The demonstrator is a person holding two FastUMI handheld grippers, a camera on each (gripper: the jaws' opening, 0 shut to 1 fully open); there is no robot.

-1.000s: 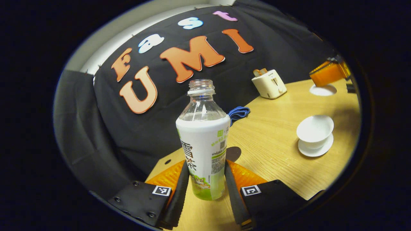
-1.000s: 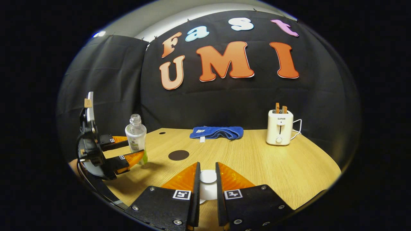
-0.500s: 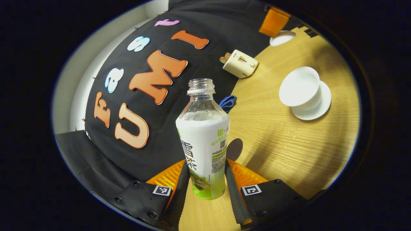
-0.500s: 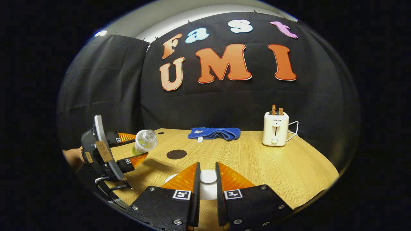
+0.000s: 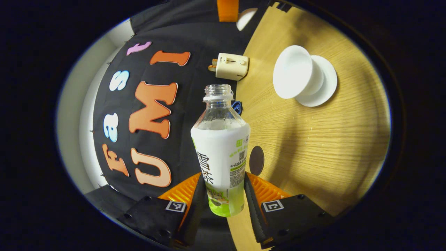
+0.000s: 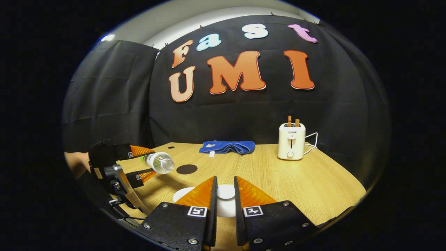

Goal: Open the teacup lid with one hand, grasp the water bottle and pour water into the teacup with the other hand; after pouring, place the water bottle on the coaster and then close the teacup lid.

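Observation:
My left gripper is shut on the lower body of an uncapped water bottle with a white and green label. In the right gripper view the bottle lies nearly level above the table in the left gripper, mouth towards the middle. The white teacup stands open on its saucer, to the right of the bottle's mouth, and no water is seen running. My right gripper is shut on the white lid, with the teacup's rim just to its left. A dark round coaster lies on the table.
A cream toaster with toast stands at the back right of the wooden table. A folded blue cloth lies along the back edge. A hand holds the left gripper at the left.
The left gripper has rolled further over, tipping the bottle from upright to nearly level with its mouth towards the cup. The right gripper has kept hold of the lid and barely moved.

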